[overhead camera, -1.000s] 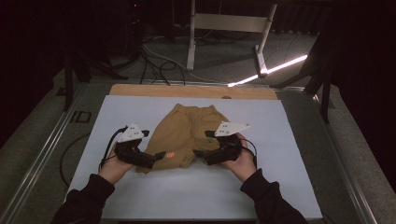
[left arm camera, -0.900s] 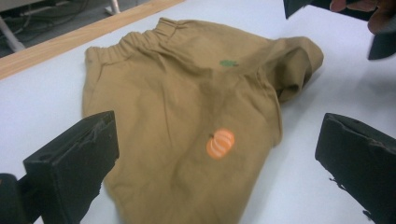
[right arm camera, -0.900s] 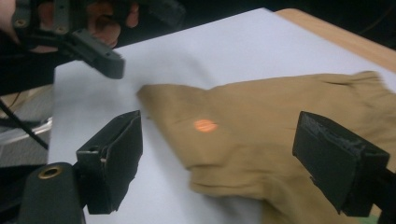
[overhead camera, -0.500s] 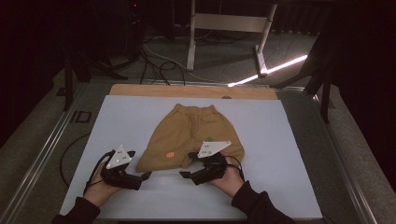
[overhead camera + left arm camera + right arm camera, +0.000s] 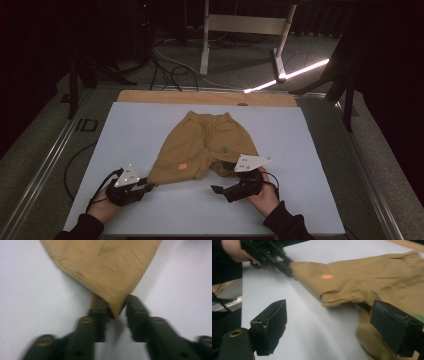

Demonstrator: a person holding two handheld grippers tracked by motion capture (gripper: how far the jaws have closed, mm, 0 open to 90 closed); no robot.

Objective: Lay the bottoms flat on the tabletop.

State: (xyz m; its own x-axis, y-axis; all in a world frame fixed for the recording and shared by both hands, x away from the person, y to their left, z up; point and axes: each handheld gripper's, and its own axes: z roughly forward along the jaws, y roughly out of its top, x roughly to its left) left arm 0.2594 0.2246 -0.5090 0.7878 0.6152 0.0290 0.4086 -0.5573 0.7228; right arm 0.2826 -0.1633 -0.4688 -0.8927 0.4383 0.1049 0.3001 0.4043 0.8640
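- High view: the tan shorts lie flat on the light desk, waistband at the far side and both leg openings toward the person. The long axis of the garment runs from far to near, slightly slanted toward the person's left.
- High view: the left gripper sits at the near corner of the left leg hem, touching the cloth. The right gripper lies on the desk just in front of the right leg hem, its tip pointing toward the left gripper and apart from the cloth.
- Left gripper view: the corner of the left leg hem sits between the two jaws. One jaw touches the fabric; a narrow gap remains at the other, so the jaws are nearly together around the corner, and a firm pinch cannot be confirmed because of blur.
- Right gripper view: the jaws stand spread wide with nothing between them. The right leg of the shorts lies ahead and toward the right-hand jaw; an orange dot marks the left leg farther off.
- Judgement: the right gripper is the free one and the nearer to the right leg hem; the coming move turns on swinging it toward that hem.
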